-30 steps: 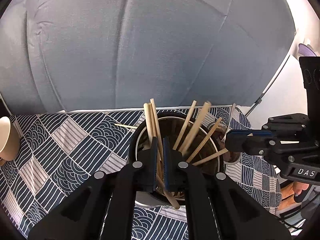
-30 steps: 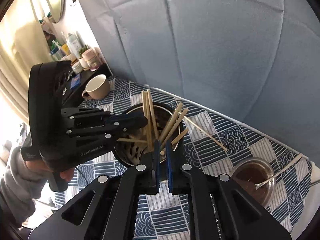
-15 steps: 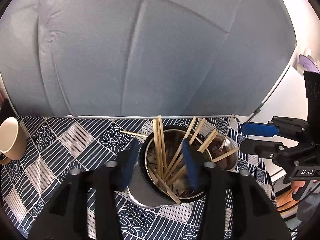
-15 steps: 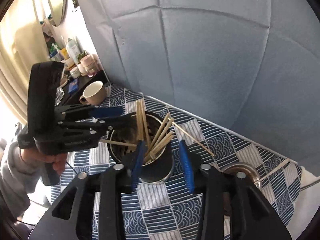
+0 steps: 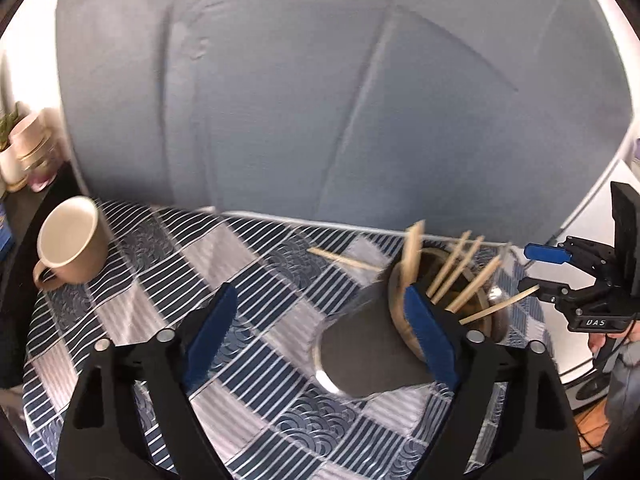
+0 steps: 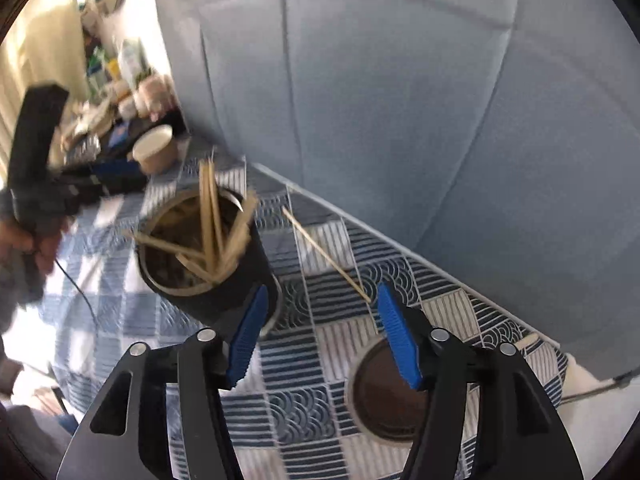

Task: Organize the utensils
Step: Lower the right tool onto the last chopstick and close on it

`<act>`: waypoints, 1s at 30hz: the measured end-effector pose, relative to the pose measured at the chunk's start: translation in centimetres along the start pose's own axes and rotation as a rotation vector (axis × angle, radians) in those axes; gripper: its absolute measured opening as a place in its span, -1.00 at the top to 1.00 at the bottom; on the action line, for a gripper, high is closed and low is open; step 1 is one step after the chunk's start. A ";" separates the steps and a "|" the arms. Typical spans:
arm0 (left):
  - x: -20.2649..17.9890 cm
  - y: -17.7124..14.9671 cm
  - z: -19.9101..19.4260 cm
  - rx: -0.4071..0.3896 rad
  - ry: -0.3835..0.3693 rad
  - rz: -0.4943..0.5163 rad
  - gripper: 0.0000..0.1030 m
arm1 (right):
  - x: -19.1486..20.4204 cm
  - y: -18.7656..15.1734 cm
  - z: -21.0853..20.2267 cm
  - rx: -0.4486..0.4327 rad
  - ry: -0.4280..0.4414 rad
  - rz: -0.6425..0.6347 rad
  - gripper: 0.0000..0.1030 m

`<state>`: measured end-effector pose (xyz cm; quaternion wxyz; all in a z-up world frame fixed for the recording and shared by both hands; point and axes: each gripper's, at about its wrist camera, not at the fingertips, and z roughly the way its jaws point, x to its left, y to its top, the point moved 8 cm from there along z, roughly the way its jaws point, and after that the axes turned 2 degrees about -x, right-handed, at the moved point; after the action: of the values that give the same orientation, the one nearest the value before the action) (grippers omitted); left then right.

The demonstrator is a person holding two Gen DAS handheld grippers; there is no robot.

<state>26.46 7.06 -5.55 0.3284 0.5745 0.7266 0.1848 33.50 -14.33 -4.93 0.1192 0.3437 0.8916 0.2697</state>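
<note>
Left gripper (image 5: 320, 332) — a second ago closed on chopsticks (image 5: 460, 276) over the metal holder (image 5: 368, 356) — has just been opening; its jaws now stand wide with nothing between them, shifted to the left of the holder. Right gripper (image 6: 320, 336), likewise shut above the holder (image 6: 224, 280) earlier, has just been opening too and now stands empty to the holder's right, over the patterned cloth (image 6: 304, 408). The released chopsticks (image 6: 212, 220) rest in the holder.
</note>
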 end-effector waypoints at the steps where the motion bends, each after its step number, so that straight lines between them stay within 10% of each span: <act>1: 0.6 -0.3 0.1 0.009 0.019 -0.005 -0.66 | -0.4 -0.4 1.1 0.028 -0.002 -0.014 -0.12; 14: 7.1 -7.6 2.0 0.174 0.210 -0.068 -0.84 | -1.9 -2.2 15.9 0.291 0.103 -0.127 -0.12; 30: 8.1 -13.8 5.2 0.369 0.214 -0.088 -0.84 | -0.9 -0.6 20.9 0.341 0.127 -0.167 0.03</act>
<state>19.22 10.49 -20.33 0.1461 0.5698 0.8032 0.0941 42.19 -7.00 -22.48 0.0248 0.2659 0.9555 0.1250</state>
